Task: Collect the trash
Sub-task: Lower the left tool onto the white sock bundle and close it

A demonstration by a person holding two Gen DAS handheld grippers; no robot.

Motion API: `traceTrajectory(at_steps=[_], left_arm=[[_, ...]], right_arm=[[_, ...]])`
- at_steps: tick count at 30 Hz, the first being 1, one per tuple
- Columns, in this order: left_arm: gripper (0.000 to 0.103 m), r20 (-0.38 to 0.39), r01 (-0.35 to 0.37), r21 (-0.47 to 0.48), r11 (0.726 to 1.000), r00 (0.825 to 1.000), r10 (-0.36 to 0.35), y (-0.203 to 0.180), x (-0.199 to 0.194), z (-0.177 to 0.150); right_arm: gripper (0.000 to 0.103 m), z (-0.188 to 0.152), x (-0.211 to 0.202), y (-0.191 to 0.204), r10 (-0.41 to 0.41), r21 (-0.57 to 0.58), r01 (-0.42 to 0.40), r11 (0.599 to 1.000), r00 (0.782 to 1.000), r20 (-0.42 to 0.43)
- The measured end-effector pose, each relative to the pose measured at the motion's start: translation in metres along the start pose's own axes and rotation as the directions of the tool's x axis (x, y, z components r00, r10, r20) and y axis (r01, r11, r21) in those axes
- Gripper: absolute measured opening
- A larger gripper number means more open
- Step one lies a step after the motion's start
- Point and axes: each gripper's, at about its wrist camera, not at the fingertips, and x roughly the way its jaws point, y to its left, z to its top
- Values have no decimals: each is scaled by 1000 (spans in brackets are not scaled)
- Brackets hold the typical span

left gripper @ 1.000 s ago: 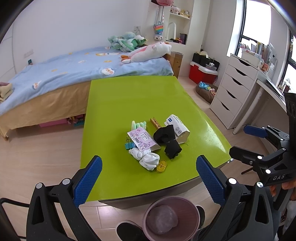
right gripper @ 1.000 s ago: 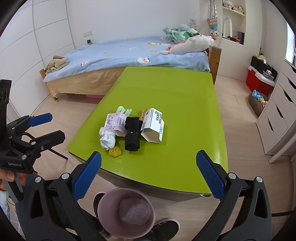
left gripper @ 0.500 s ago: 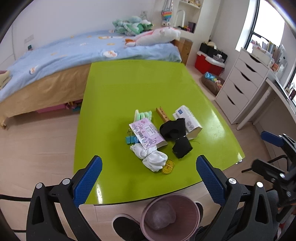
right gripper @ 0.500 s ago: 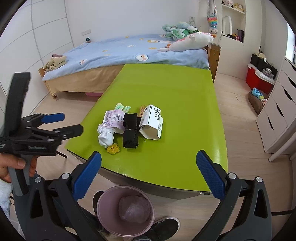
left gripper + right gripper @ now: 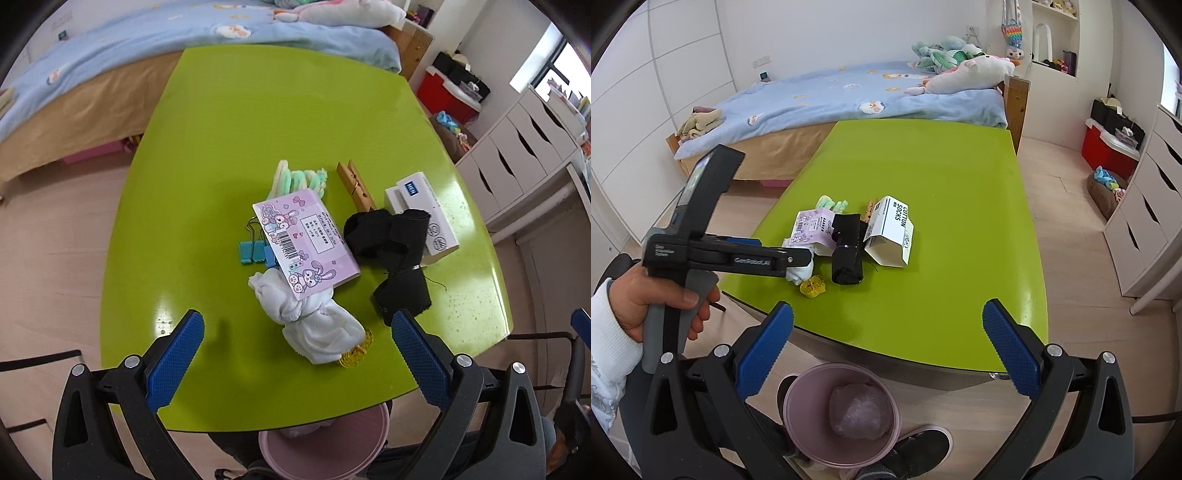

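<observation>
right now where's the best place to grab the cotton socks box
Pinch the cotton socks box across its short width at the open flap end nearest you, coming from above with the right hand-held gripper; the far end is crowded by the black sock and clothespin.

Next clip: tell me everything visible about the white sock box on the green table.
The white sock box is a small cardboard carton printed "COTTON SOCKS", with a blue label patch on its far end and round symbols on its near end. It lies on its side on the green table, its near end open in the right wrist view. Black fabric drapes against its left side, and a wooden clothespin lies just beyond. Neither hand-held gripper touches it.
</observation>
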Motion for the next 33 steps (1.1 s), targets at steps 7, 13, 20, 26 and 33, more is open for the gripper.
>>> traceTrajectory(at_steps=[7, 13, 20, 26, 33], left_arm=[[65, -21, 4, -7, 1000, 1000, -4, -1, 9, 1], [35, -2, 19, 18, 1000, 1000, -19, -2, 2, -1], [32, 52, 20, 50, 999, 998, -23, 0, -18, -6], [32, 96, 13, 64, 998, 995, -19, 0, -35, -11], [32, 138, 12, 65, 998, 990, -21, 5, -53, -17]], right_arm=[[100, -1, 2, -1, 0, 3, 0, 1000, 1000, -3], [100, -1, 5, 0, 5, 3, -5, 1000, 1000, -4], [100, 3, 9, -3, 25, 25, -25, 999, 1000, -9], [100, 17, 21, -7, 34, 60, -31, 998, 999, -38], [100, 50, 48, -8, 47, 55, -42, 998, 995, -86]])
